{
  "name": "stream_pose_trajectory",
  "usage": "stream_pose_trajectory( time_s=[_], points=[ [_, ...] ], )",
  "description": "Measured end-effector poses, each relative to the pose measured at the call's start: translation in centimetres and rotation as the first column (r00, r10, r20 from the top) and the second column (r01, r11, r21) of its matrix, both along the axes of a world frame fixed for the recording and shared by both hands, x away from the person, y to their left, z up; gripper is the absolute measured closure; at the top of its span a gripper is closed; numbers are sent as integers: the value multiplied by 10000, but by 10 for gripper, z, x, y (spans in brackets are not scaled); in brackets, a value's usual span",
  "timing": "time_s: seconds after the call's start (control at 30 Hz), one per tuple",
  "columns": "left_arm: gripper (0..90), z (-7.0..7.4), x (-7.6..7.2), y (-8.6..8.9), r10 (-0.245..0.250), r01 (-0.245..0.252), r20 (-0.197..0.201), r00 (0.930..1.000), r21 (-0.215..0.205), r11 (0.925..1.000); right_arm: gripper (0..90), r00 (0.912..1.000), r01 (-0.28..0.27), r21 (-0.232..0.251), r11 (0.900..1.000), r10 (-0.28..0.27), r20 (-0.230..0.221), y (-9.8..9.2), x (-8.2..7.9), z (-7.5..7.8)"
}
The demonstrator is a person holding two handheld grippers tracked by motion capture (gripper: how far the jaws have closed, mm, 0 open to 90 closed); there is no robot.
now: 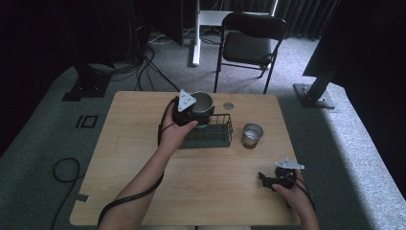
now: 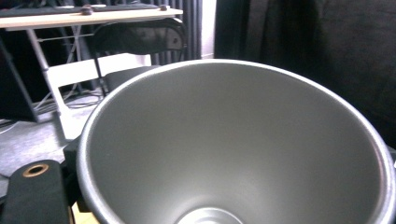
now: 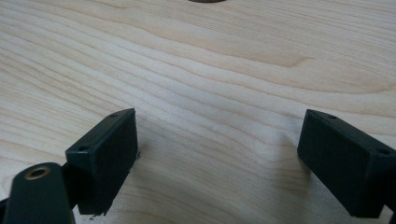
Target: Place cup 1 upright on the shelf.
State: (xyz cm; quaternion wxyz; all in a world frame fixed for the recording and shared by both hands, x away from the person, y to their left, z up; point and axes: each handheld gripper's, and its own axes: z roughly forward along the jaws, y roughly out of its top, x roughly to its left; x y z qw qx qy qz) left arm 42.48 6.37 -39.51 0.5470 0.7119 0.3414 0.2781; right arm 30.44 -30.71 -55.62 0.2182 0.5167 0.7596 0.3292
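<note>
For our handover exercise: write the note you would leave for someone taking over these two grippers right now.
Left gripper: shut on the grey metal cup, held above the far left end of the black wire basket.
Right gripper: open, jaws wide apart, low over bare wooden table at the near right, holding nothing.
Second metal cup: upright on the table right of the basket.
Done: one cup gripped.
Left: probably place both cups; the basket looks like the likely spot.
</note>
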Motion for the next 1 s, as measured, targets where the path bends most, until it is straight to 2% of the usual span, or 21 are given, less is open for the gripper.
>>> stream_pose_trajectory(
  time_s=[0.23,0.3,0.47,0.7,0.8,1.0],
  points=[
    [136,-12,8,19,779,-785,-153,9968,-429,9960,119,10000,-3,-8,10000,3,-13,0,0,0],
    [136,-17,10,23,977,-980,-102,9952,-309,9947,119,10000,5,-2,10000,-5,-24,0,0,0],
    [136,-30,16,33,1293,-1304,-415,9907,-264,9911,119,10000,2,-5,10000,-2,-20,0,0,0],
    [136,-45,20,41,1590,-1599,-570,9856,-113,9871,119,10000,-4,-10,10000,4,-18,0,0,0],
    [135,-51,21,43,1481,-1502,-576,9873,-353,9880,119,10000,-2,-7,10000,2,-19,0,0,0],
    [136,-62,22,41,1442,-1462,-659,9873,-256,9889,119,10000,-4,-9,10000,4,-19,0,0,0]
  ],
)
